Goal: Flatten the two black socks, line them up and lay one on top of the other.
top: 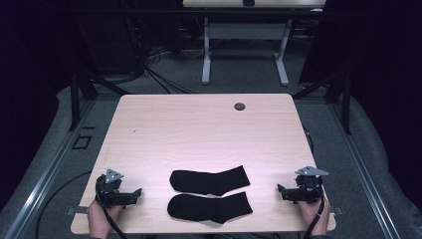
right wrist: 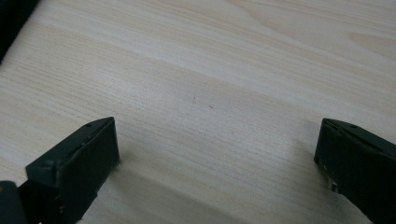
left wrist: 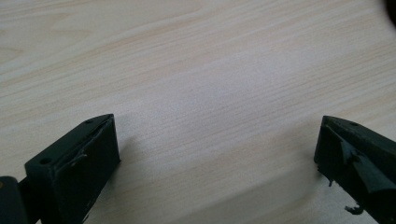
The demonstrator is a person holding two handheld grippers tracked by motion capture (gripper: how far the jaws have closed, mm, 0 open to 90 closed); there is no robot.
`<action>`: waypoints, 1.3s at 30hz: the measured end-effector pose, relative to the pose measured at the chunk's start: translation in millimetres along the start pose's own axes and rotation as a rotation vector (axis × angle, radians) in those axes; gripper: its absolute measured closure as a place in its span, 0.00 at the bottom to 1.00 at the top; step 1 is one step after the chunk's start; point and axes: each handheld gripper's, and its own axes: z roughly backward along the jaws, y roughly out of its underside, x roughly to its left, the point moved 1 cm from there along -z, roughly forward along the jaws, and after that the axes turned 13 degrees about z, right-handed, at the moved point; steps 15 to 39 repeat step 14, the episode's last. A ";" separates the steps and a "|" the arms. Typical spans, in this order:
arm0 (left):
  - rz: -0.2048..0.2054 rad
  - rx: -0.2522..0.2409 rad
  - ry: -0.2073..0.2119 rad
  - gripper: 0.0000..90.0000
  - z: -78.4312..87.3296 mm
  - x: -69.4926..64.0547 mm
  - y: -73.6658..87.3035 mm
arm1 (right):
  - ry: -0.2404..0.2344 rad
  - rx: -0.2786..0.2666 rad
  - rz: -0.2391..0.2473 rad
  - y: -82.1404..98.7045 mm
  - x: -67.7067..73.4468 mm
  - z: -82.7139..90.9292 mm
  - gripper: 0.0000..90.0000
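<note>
Two black socks lie side by side near the front middle of the pale wooden table (top: 199,129), toes to the left. One sock (top: 209,180) is farther from me, the other sock (top: 209,207) is nearer the front edge. My left gripper (top: 135,195) rests low at the front left and points toward the socks. Its jaws stand wide apart over bare wood (left wrist: 217,122), open and holding nothing. At the front right, my right gripper (top: 282,192) faces the socks from the other side. It is also open over bare table (right wrist: 217,122). A dark sock edge (right wrist: 11,18) shows at that view's top left.
A round dark grommet (top: 240,106) sits near the table's far edge. Behind the table stand the white legs of another desk (top: 206,55), with cables on the grey floor. Dark frame posts flank both sides of the table.
</note>
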 end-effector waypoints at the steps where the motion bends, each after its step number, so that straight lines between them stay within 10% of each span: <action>1: -0.001 -0.005 0.003 0.00 -0.3 0.1 0.4 | 0.000 -0.008 -0.005 0.4 0.5 -0.4 0.00; 39: 0.005 -0.044 0.006 0.00 -1.0 0.6 3.5 | 0.013 -0.020 -0.014 0.9 1.5 -1.2 0.00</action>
